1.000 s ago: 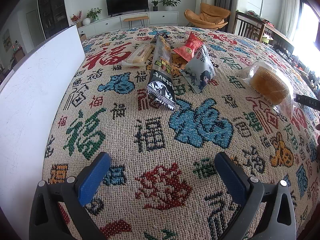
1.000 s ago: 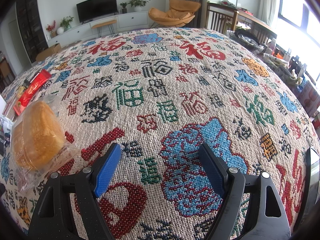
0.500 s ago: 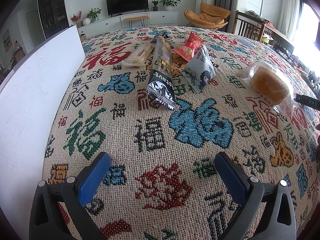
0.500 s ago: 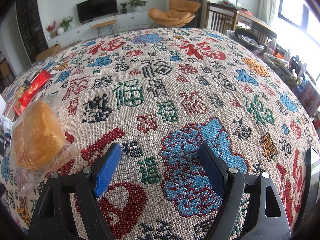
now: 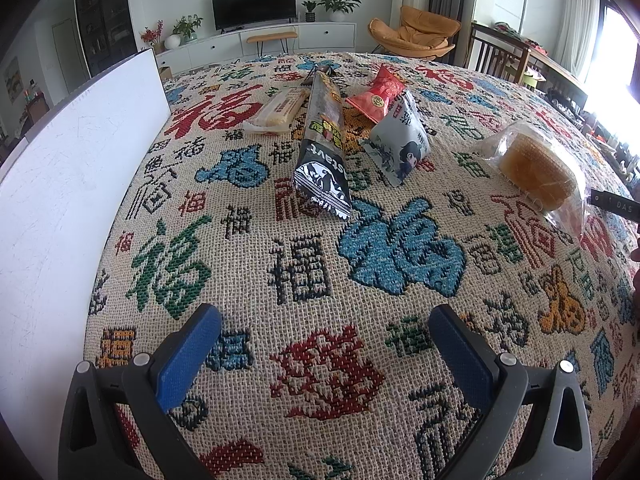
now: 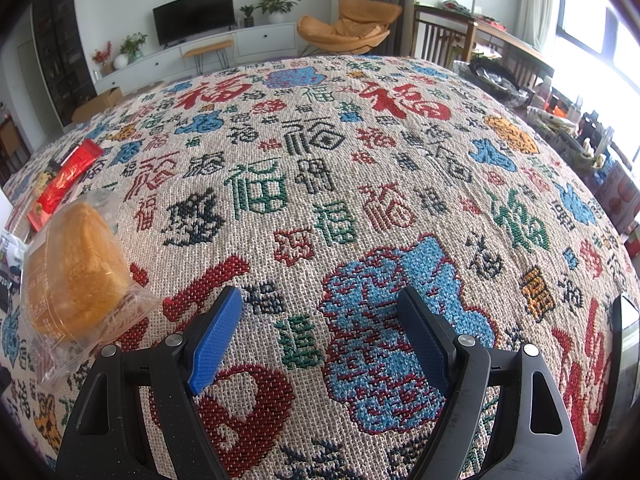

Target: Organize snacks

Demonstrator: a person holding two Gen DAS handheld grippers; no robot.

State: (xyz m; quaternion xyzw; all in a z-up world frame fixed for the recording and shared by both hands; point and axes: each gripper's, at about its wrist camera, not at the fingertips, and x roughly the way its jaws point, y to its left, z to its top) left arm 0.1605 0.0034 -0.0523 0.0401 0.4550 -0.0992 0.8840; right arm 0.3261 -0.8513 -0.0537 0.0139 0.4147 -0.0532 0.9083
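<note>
Your counter (image 5: 312,280), draped in a woven cloth covered with characters, fills both views, and a white board (image 5: 72,184) stands along its left edge. Nothing is picked up yet, so I judge you are at the very start: choosing the first snack.

The snacks sit ahead of the left gripper (image 5: 324,344), well apart from it. The long black packet (image 5: 322,152) lies nearest, pointing toward you. Just right of it leans the grey pouch (image 5: 400,142), touching the red packet (image 5: 378,92) behind it. The pale wafer bar (image 5: 278,110) lies left of the black packet. The bagged cake (image 5: 534,166) rests apart, off to the right.

From the right gripper (image 6: 318,336), that cake (image 6: 74,272) is just beside the left jaw, outside the gap.

Both sets of jaws are spread wide and hold nothing, hovering over bare cloth.

For your next move, I suggest swinging the right gripper left until the cake sits between the jaws. Its loose wrapper may slip, so grip the body.
</note>
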